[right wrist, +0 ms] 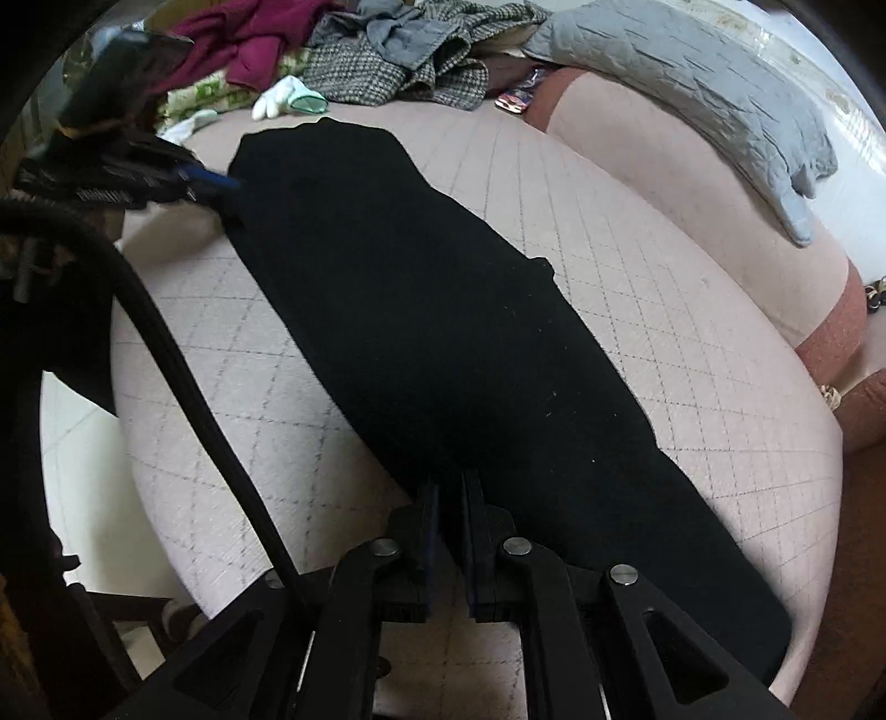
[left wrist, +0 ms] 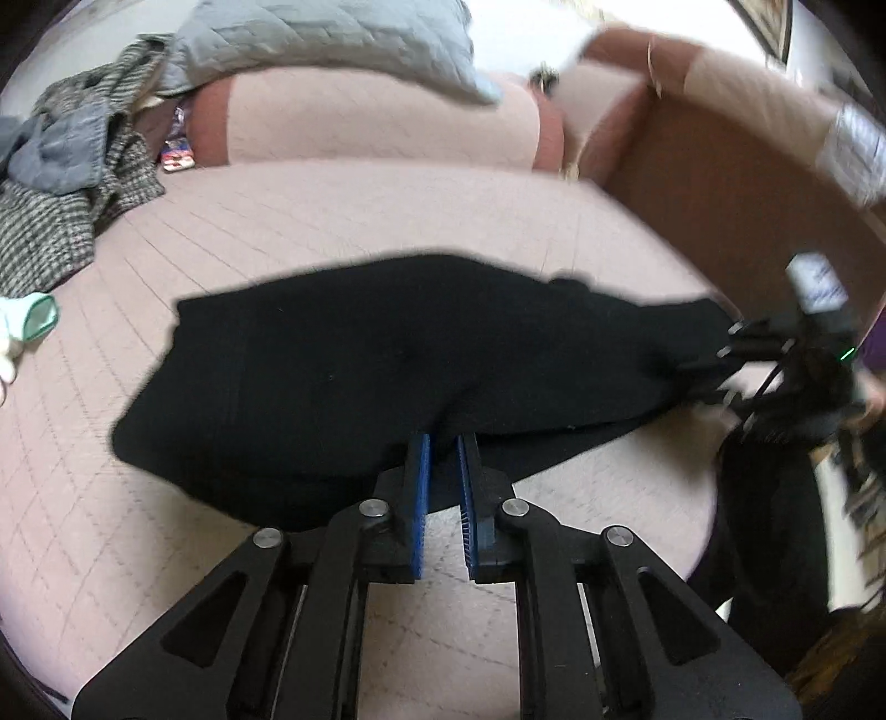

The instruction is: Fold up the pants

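Left tongs [left wrist: 443, 443]: blue-padded jaws nearly together, pinching the near edge of the black pants [left wrist: 387, 354], whose fabric runs up between the pads. Right tongs [right wrist: 451, 487]: jaws drawn close, clenched on the edge of the same garment at its other end. In the left wrist view the right tongs appear at the far right, meeting the narrow end of the cloth; in the right wrist view the left tongs appear at upper left, touching the far end. The pants lie stretched lengthwise between the two tongs on a pink quilted bed [right wrist: 692, 332]. Beyond them: a grey quilted blanket [left wrist: 332, 39] draped over a pink bolster [left wrist: 382, 122], a heap of checked and grey clothes [left wrist: 61, 183], a magenta garment [right wrist: 249, 39], a white and green glove [right wrist: 288, 102]. A brown cardboard box [left wrist: 720, 183] stands at upper right in the left wrist view.
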Demonstrator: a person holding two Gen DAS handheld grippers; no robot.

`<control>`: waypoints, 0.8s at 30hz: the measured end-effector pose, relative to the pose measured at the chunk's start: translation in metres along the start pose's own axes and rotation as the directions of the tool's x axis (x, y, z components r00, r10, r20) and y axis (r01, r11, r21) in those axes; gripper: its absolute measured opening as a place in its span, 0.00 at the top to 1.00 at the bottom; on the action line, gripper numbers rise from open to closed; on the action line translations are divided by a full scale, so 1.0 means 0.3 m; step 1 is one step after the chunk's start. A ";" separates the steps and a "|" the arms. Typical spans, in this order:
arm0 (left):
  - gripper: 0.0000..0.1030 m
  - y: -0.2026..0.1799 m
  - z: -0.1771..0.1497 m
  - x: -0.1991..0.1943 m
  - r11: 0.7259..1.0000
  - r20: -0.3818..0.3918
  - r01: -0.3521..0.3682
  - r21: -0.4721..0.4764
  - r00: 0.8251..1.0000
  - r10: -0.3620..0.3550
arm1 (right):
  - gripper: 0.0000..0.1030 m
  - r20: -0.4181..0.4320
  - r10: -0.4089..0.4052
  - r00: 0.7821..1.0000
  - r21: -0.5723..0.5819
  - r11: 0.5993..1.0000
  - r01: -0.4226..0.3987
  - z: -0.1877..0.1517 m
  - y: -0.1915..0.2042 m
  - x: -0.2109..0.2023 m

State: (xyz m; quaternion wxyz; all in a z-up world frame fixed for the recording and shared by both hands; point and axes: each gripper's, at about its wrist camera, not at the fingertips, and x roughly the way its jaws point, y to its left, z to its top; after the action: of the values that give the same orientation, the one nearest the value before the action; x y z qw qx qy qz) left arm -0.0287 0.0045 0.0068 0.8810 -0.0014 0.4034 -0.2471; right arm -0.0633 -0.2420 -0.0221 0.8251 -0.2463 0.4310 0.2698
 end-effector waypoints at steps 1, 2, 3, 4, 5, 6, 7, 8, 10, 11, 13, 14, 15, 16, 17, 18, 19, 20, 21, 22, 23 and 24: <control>0.91 0.009 0.005 -0.037 1.000 0.029 -0.013 -0.014 0.999 0.013 | 0.75 -0.009 0.000 1.000 0.001 1.000 0.000 0.007 -0.004 -0.005; 0.88 0.017 0.004 -0.071 0.999 0.053 -0.023 -0.029 0.998 0.025 | 0.72 0.002 0.012 1.000 0.011 1.000 -0.012 0.011 -0.007 -0.023; 0.76 0.034 0.004 -0.102 0.998 0.070 -0.029 -0.048 0.997 0.032 | 0.71 0.026 0.037 0.999 0.029 0.999 -0.038 0.015 -0.015 -0.046; 0.66 0.050 0.001 -0.124 0.997 0.081 -0.042 -0.068 0.996 0.047 | 0.68 0.059 0.071 0.996 0.056 0.996 -0.074 0.022 -0.029 -0.074; 0.47 0.072 0.002 -0.138 0.994 0.091 -0.067 -0.091 0.993 0.075 | 0.65 0.089 0.106 0.990 0.084 0.990 -0.113 0.031 -0.042 -0.099; 0.42 0.095 0.004 -0.148 0.988 0.104 -0.096 -0.118 0.989 0.109 | 0.64 0.110 0.126 0.986 0.097 0.986 -0.137 0.039 -0.048 -0.115; 0.42 0.116 0.009 -0.151 0.983 0.107 -0.115 -0.146 0.986 0.132 | 0.63 0.135 0.139 0.981 0.108 0.982 -0.154 0.055 -0.052 -0.129; 0.42 0.148 0.020 -0.142 0.975 0.097 -0.131 -0.180 0.984 0.150 | 0.63 0.154 0.139 0.978 0.113 0.981 -0.157 0.078 -0.057 -0.128; 0.42 0.211 0.048 -0.113 0.962 0.072 -0.123 -0.245 0.987 0.144 | 0.63 0.181 0.128 0.975 0.119 0.981 -0.151 0.123 -0.047 -0.119; 0.42 0.231 0.056 -0.097 0.961 0.060 -0.111 -0.255 0.990 0.130 | 0.63 0.186 0.124 0.975 0.117 0.982 -0.147 0.150 -0.046 -0.105; 0.42 0.256 0.079 -0.040 0.955 0.006 -0.154 -0.252 0.987 0.161 | 0.63 0.185 0.085 0.979 0.128 0.986 -0.110 0.185 -0.057 -0.077; 0.42 0.262 0.084 -0.015 0.954 -0.017 -0.181 -0.241 0.983 0.183 | 0.63 0.186 0.059 0.981 0.146 0.985 -0.087 0.200 -0.055 -0.065; 0.42 0.259 0.090 0.014 0.953 -0.042 -0.209 -0.220 0.978 0.205 | 0.63 0.192 0.041 0.981 0.173 0.982 -0.075 0.211 -0.073 -0.052; 0.42 0.253 0.095 0.042 0.954 -0.064 -0.231 -0.193 0.973 0.222 | 0.63 0.203 0.034 0.979 0.217 0.973 -0.079 0.225 -0.104 -0.036; 0.42 0.250 0.092 0.064 0.953 -0.076 -0.246 -0.175 0.969 0.236 | 0.62 0.213 0.025 0.977 0.270 0.959 -0.083 0.230 -0.131 -0.029; 0.42 0.247 0.088 0.085 0.952 -0.084 -0.260 -0.160 0.965 0.249 | 0.62 0.218 0.015 0.976 0.336 0.938 -0.089 0.240 -0.177 -0.011; 0.42 0.246 0.080 0.100 0.953 -0.086 -0.259 -0.155 0.965 0.248 | 0.62 0.216 0.015 0.976 0.381 0.919 -0.099 0.245 -0.205 0.000; 0.42 0.242 0.071 0.114 0.958 -0.086 -0.238 -0.158 0.970 0.226 | 0.62 0.204 0.023 0.979 0.427 0.897 -0.110 0.253 -0.247 0.027; 0.41 0.246 0.062 0.123 0.963 -0.084 -0.216 -0.162 0.975 0.204 | 0.62 0.185 0.035 0.982 0.472 0.873 -0.120 0.258 -0.283 0.058; 0.42 0.238 0.052 0.123 0.965 -0.080 -0.205 -0.164 0.978 0.194 | 0.62 0.162 0.057 0.985 0.507 0.852 -0.133 0.263 -0.310 0.098; 0.44 0.232 0.047 0.123 0.965 -0.076 -0.207 -0.159 0.978 0.197 | 0.62 0.141 0.081 0.987 0.527 0.838 -0.144 0.265 -0.326 0.136; 0.53 0.219 0.042 0.117 0.966 -0.071 -0.216 -0.141 0.976 0.208 | 0.62 0.124 0.123 0.985 0.544 0.822 -0.171 0.271 -0.336 0.184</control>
State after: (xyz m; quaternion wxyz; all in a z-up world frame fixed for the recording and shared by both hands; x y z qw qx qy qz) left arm 0.0282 0.0443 -0.0228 0.8884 -0.0168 0.4426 -0.1210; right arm 0.0767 -0.2510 -0.0099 0.8550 0.0475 0.4732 0.2067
